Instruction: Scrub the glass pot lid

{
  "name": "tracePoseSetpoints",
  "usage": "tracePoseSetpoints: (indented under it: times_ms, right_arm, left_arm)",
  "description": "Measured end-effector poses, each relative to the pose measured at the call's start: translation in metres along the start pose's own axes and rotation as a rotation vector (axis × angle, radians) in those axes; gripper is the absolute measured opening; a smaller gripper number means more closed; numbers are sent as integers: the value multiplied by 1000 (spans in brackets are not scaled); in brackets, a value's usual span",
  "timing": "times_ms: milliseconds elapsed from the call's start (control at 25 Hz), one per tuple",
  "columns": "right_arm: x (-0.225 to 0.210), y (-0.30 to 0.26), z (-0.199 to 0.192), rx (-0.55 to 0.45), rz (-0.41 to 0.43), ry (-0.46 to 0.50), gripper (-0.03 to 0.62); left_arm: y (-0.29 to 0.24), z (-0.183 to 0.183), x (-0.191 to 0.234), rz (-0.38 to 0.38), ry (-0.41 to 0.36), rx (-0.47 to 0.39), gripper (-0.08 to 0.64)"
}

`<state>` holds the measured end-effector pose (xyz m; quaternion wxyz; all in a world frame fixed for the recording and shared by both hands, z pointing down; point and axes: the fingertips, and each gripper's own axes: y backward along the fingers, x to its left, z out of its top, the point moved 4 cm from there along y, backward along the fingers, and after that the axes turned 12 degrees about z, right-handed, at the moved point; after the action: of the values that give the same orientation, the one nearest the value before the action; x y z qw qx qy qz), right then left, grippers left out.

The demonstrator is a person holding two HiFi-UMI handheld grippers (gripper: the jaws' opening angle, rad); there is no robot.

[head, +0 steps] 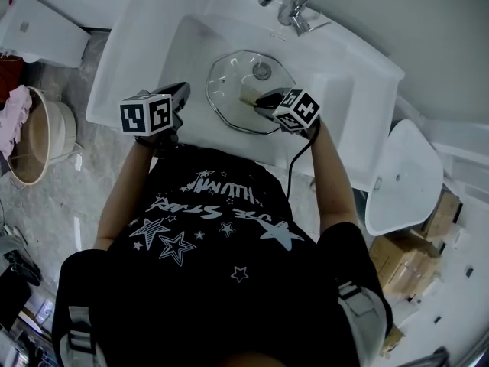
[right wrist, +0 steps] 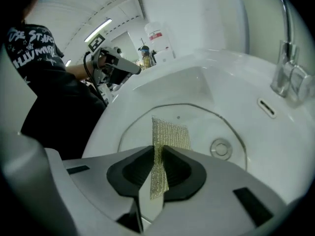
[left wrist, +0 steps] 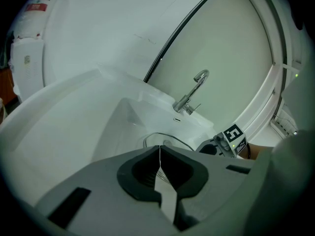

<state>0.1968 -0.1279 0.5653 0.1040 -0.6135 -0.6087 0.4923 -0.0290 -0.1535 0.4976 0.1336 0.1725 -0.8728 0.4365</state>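
White sink (head: 153, 37) takes up the scene, seen from above. The right claw (right wrist: 158, 154) is closed tight on a golden mesh scrub cloth (right wrist: 170, 132). The cloth runs straight ahead out of the jaws, and its free end lies flat on the glass pot lid (right wrist: 206, 124).

The lid lies flat on the basin bottom directly under and ahead of this claw, with its broad face up. It is almost round, so no long axis is clear. The basin walls rise close around its rim, with a little more room on the claw's left side. The faucet (right wrist: 285, 77) stands further ahead and to the right.

The left claw (left wrist: 160, 151) hangs well to the left, over the near rim of the sink, apart from the lid. Its jaws are pressed together with nothing between them.
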Motion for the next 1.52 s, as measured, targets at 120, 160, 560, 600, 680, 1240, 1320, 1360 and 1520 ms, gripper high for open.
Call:
tracePoseSetpoints:
  times_ms: [120, 160, 560, 600, 680, 1240, 1320, 1360, 1520]
  right_arm:
    - [-24, 5, 4, 37, -132, 87, 63]
    - [-33, 6, 6, 51, -182, 112, 63]
    - [-96, -9, 0, 129, -394, -13, 63]
    - [-100, -10, 1, 128, -403, -25, 63]
    - [-107, -11, 1, 127, -429, -49, 63]
    - [-104, -1, -14, 51, -556, -280, 63]
    - [-99, 0, -20, 48, -558, -314, 63]
    - [-96, 1, -22, 46, -563, -327, 63]
    - [-81, 2, -28, 45, -582, -370, 63]
  left_arm:
    - [-3, 0, 1, 6, 5, 11, 12]
    - [-5, 0, 2, 11, 9, 12, 12]
    - [-13, 5, 8, 47, 46, 27, 12]
    - [-14, 4, 8, 49, 46, 30, 12]
    - [-16, 4, 6, 47, 45, 35, 12]
    - [-16, 5, 0, 13, 32, 36, 12]
    - [-16, 4, -2, 9, 20, 40, 12]
    - [-15, 4, -3, 0, 17, 40, 12]
    - [-14, 2, -7, -29, 1, 43, 12]
